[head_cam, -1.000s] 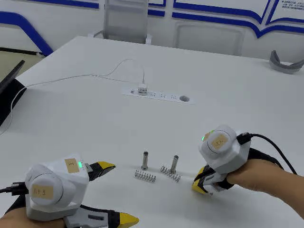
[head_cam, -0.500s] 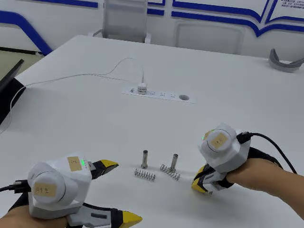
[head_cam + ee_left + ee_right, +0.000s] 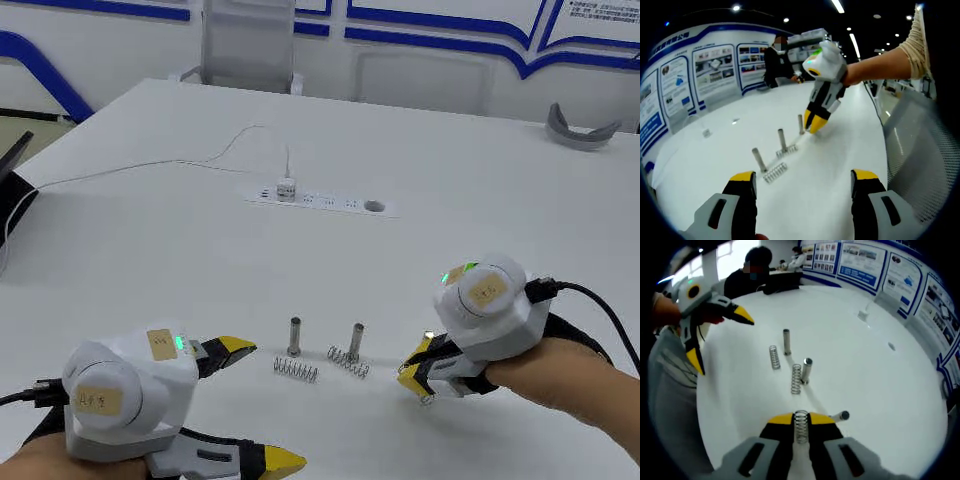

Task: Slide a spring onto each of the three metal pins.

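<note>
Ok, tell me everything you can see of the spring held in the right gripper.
The spring is a small coil of thin, shiny grey wire, metal by the look, with open turns. It is clamped between the yellow-tipped fingers of the right gripper, lying along them, its front end about level with the tips. It is held low over the white table, close to one metal pin but not on it; whether it touches the tabletop I cannot tell.

Head view from above, gripper views low, sharing pins (image 3: 294, 335)
</note>
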